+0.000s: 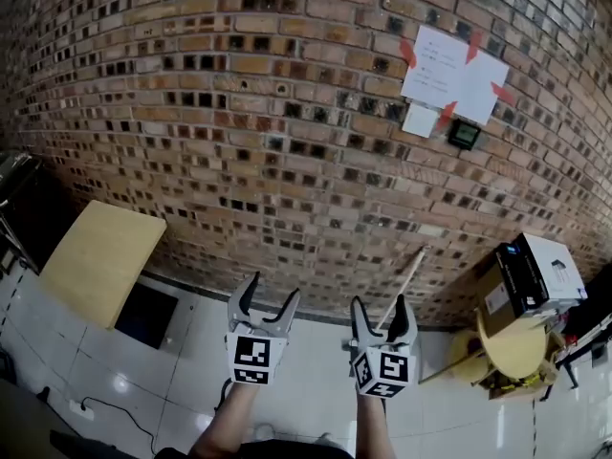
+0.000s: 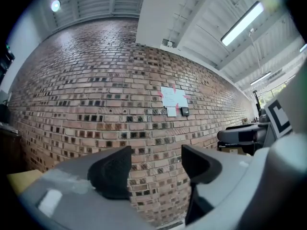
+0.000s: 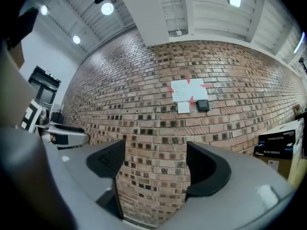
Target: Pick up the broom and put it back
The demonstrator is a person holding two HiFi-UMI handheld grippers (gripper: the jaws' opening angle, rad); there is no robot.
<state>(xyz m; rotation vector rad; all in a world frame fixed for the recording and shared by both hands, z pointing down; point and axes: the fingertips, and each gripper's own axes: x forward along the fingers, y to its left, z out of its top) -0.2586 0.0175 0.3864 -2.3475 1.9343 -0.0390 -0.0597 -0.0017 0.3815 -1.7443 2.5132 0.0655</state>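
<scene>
A thin wooden broom handle [image 1: 409,273] leans against the brick wall [image 1: 287,113], slanting up to the right; its lower end runs behind my right gripper, and the broom's head is hidden. My right gripper [image 1: 379,306] [image 3: 156,162] is level just in front of the handle, open, with only brick wall showing between its jaws. My left gripper [image 1: 271,293] [image 2: 156,164] is level beside it on the left. It is open too, with nothing between its pads.
A pale wooden board [image 1: 100,256] stands at the left over a dark opening [image 1: 143,316]. At the right are a cardboard box topped by a black-and-white box [image 1: 535,275] and a yellow stool [image 1: 512,352]. Papers [image 1: 451,73] hang on the wall. A cable [image 1: 115,409] lies on the white tiled floor.
</scene>
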